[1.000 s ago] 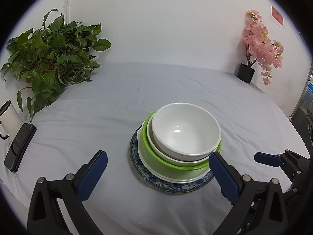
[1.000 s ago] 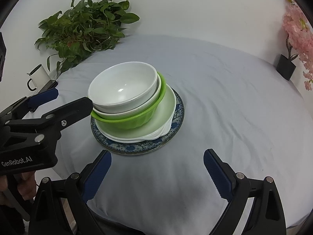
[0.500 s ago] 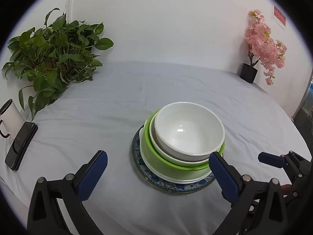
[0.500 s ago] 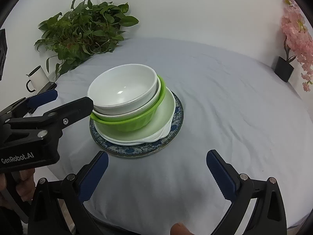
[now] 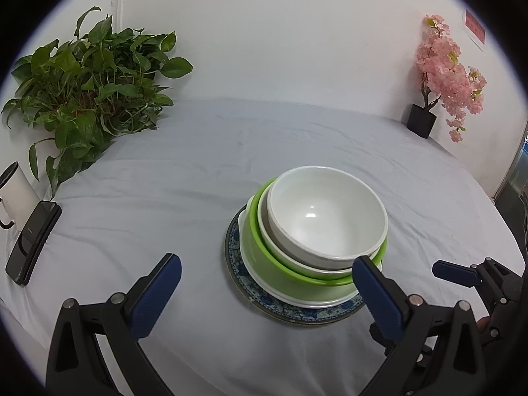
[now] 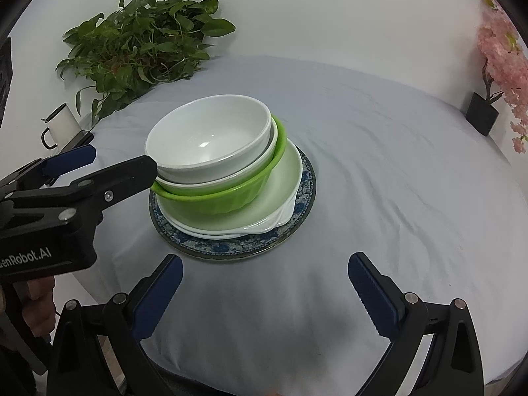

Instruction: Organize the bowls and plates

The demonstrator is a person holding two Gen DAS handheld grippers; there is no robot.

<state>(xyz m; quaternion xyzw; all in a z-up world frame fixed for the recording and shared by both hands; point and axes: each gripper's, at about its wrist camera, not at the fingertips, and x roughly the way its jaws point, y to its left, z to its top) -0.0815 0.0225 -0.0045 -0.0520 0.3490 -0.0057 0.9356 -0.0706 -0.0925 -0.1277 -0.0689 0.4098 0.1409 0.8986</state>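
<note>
A stack stands on the grey tablecloth: a blue patterned plate (image 5: 250,292) (image 6: 297,211) at the bottom, a white plate (image 6: 283,198) on it, then a green bowl (image 5: 280,274) (image 6: 231,198), and two nested white bowls, the top one (image 5: 326,217) (image 6: 211,138) empty. My left gripper (image 5: 267,287) is open and empty, its fingers either side of the stack's near edge; it also shows at left in the right wrist view (image 6: 99,165). My right gripper (image 6: 265,288) is open and empty, just short of the stack.
A leafy green plant (image 5: 92,92) (image 6: 148,49) stands at the back left. A white mug (image 5: 15,191) (image 6: 61,125) and a black phone (image 5: 33,241) lie at the left edge. A pink flower tree in a black pot (image 5: 425,115) (image 6: 485,112) stands at the back right.
Both grippers have drifted slightly relative to the stack, which sits a little closer and more centred in the right wrist view. Both stay open.
</note>
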